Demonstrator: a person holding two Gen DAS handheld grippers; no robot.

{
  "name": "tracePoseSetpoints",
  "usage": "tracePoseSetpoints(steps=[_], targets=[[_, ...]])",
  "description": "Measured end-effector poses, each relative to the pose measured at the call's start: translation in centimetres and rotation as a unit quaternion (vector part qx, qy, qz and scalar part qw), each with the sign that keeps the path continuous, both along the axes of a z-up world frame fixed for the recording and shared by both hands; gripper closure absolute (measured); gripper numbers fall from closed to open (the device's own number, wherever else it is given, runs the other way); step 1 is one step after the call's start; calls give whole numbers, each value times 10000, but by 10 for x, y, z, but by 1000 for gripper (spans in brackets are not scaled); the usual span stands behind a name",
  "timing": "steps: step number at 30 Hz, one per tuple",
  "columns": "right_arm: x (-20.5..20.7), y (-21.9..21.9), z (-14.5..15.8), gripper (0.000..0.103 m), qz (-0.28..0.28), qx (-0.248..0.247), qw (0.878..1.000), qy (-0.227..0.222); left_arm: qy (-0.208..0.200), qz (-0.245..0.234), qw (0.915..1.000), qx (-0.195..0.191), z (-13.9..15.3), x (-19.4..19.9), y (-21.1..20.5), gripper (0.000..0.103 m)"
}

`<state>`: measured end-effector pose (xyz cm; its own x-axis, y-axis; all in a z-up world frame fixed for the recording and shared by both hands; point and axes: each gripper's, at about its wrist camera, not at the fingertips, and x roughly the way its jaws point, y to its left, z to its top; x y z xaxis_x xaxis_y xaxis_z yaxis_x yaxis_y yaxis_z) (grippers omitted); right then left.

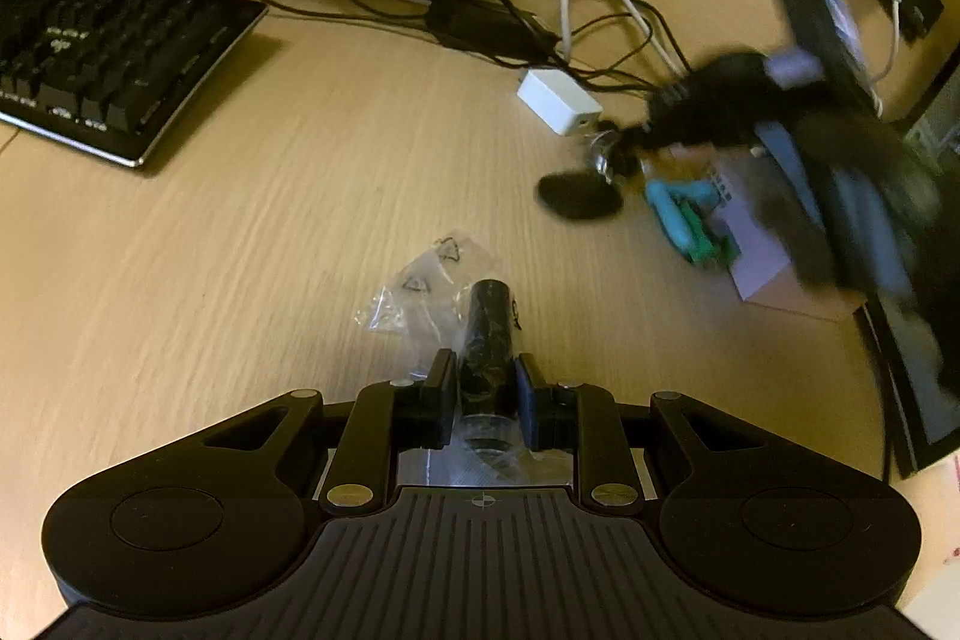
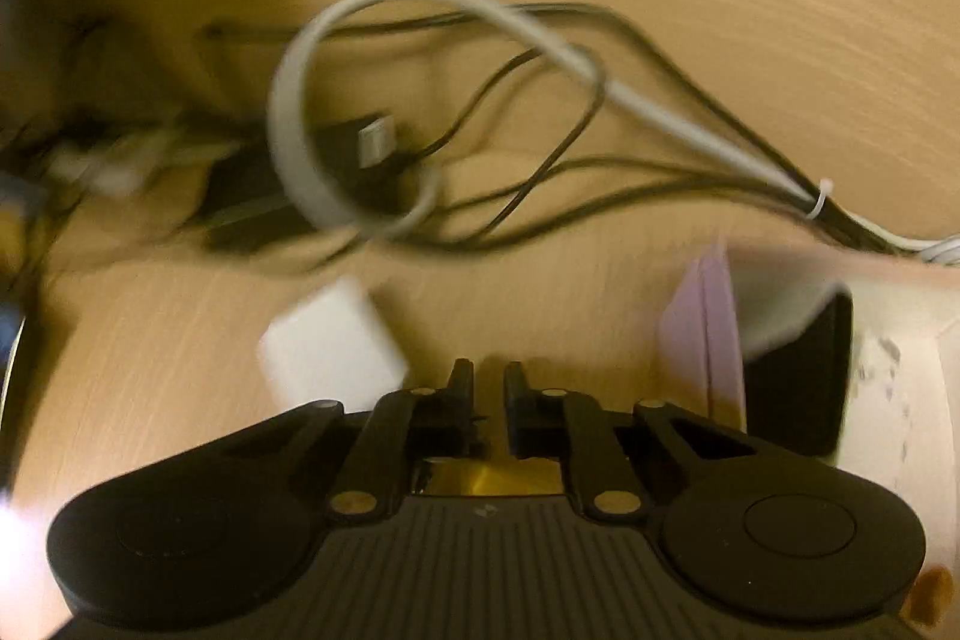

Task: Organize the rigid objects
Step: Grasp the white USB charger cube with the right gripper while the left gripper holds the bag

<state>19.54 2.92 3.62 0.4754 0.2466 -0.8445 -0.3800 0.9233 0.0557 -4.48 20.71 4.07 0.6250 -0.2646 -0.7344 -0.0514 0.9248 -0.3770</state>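
left wrist view puts the task's thing right at my fingertips: a black cylinder in a clear plastic bag, lying on the wooden desk and pinched between the pads of my left gripper. those jaws are nearly closed, narrow around the cylinder's near end, with the loose bag spilling out ahead and to the left.

what worries me is the film. i judge the pads are gripping through slippery plastic, so the cylinder could slide or twist out if i lift quickly or tilt it. the trailing bag could also drag on the desk.

my right gripper shows no object between its fingers; the jaws stand close together with only a slim gap, holding nothing that i can see. its view is heavily blurred, so i trust it little. just ahead lie a white charger block and a tangle of black cables with a grey cable loop; snagging one would pull the lot. a white box with a purple flap sits close on its right.

both grippers pitch steeply down at the desk. from the left view the right one appears as a dark smear over the box and a teal object.
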Motion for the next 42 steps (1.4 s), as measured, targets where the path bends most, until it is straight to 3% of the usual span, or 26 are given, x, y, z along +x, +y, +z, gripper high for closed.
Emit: tracePoseSetpoints(steps=[5, 8, 11, 12, 14, 16, 22, 25, 34, 39, 42], targets=[[-88, -4, 10, 93, 1047, 143, 9943, 117, 4, 24, 9998, -176, -2, 0, 5, 79], [-125, -18, 12, 93, 1159, 48, 9931, 169, 21, 13, 9999, -104, -1, 1, 3, 79], [-148, -24, 19, 90, 1030, -279, 9940, -238, 59, 32, 10000, -6, 0, 1, -1, 79], [-156, -29, 24, 86, 941, -328, 9943, -373, 76, 34, 10000, 24, 1, 2, -2, 79], [-173, -42, 32, 54, 721, -241, 9956, -543, 82, 18, 9999, 70, 1, 2, -4, 79], [-192, -56, 33, 42, 505, -219, 9966, -618, 74, 14, 9999, 66, 1, 2, -4, 79], [-230, -89, 21, 42, 348, -151, 9991, -214, 29, -34, 10000, 39, 0, 0, -1, 79], [-231, -93, 16, 42, 123, -411, 9980, -455, 28, -98, 9999, 113, 1, 1, -2, 79], [-209, -86, 13, 42, -363, -394, 9920, -1139, 12, -110, 9997, 233, 1, 4, -7, 79], [-217, -78, 24, 48, 46, 114, 9932, -1155, 0, -86, 9995, 303, 2, 1, -9, 79], [-210, -50, 27, 51, 458, 83, 9916, -1208, 24, -107, 9992, 375, 3, -4, -9, 79]])
